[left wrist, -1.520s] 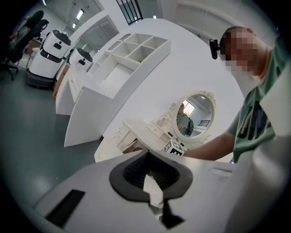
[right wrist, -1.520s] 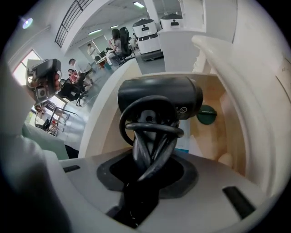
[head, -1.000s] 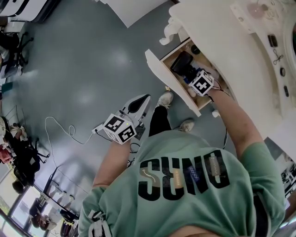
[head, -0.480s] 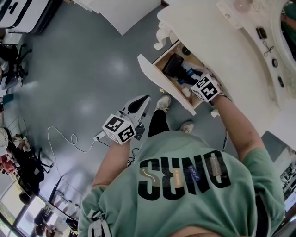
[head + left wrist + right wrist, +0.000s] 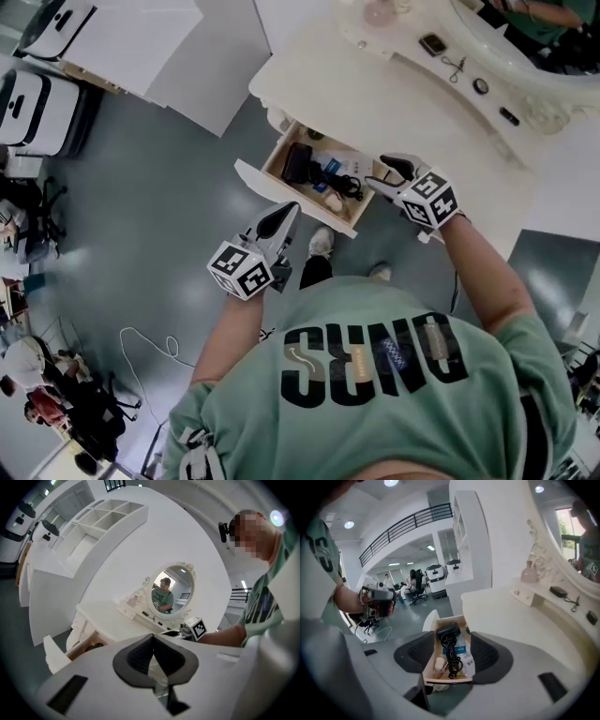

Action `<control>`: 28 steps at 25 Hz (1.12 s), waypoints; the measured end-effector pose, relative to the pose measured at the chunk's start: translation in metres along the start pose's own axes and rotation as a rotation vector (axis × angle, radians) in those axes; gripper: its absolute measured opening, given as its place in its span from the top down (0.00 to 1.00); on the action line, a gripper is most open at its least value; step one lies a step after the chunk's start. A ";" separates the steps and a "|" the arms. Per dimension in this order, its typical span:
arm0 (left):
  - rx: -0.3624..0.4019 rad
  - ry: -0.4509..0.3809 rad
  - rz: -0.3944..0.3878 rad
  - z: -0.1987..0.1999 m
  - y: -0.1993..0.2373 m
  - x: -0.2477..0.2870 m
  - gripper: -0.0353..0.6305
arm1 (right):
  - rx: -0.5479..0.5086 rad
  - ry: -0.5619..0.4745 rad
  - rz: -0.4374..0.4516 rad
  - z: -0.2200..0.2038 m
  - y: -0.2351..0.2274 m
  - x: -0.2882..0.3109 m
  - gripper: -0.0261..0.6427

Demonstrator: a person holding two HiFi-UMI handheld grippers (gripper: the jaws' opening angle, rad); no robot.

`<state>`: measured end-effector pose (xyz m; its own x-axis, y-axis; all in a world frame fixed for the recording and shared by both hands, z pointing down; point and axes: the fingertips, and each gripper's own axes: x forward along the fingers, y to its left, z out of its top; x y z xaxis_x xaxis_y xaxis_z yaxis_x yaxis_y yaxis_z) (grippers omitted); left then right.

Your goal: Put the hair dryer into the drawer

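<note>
The black hair dryer [image 5: 300, 161] lies in the open wooden drawer [image 5: 281, 192] of the white dressing table, its cord [image 5: 343, 184] coiled beside it. My right gripper [image 5: 387, 172] hovers above the drawer's right end, apart from the dryer; its jaws are closing with nothing between them. In the right gripper view the dryer [image 5: 449, 632] and drawer [image 5: 430, 641] show far below the gripper [image 5: 452, 654]. My left gripper [image 5: 284, 217] hangs in front of the drawer, shut and empty. In the left gripper view its pads [image 5: 140, 654] meet, with the drawer [image 5: 86, 644] at lower left.
White packets and a blue-labelled box [image 5: 334, 167] share the drawer. The dressing table top [image 5: 375, 103] carries an oval mirror [image 5: 169, 596], scissors [image 5: 454, 66] and small items. The person's shoes [image 5: 320, 244] stand below the drawer. White cabinets [image 5: 141, 37] sit at the upper left.
My right gripper has lifted out of the drawer and left the hair dryer lying inside. My left gripper has risen slightly. The head view now takes in more of the dressing table.
</note>
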<state>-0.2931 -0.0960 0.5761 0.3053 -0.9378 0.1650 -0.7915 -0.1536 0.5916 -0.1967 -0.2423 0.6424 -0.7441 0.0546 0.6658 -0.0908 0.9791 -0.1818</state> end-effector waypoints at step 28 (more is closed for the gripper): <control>0.345 0.119 -0.616 0.035 -0.338 0.214 0.94 | 0.351 -0.652 -0.719 -0.123 -0.031 -0.514 0.97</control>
<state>0.0215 -0.2557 0.3842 0.7907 -0.6118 -0.0221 -0.5731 -0.7523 0.3251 0.2704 -0.2770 0.3948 -0.6428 -0.7402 0.1974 -0.7661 0.6208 -0.1664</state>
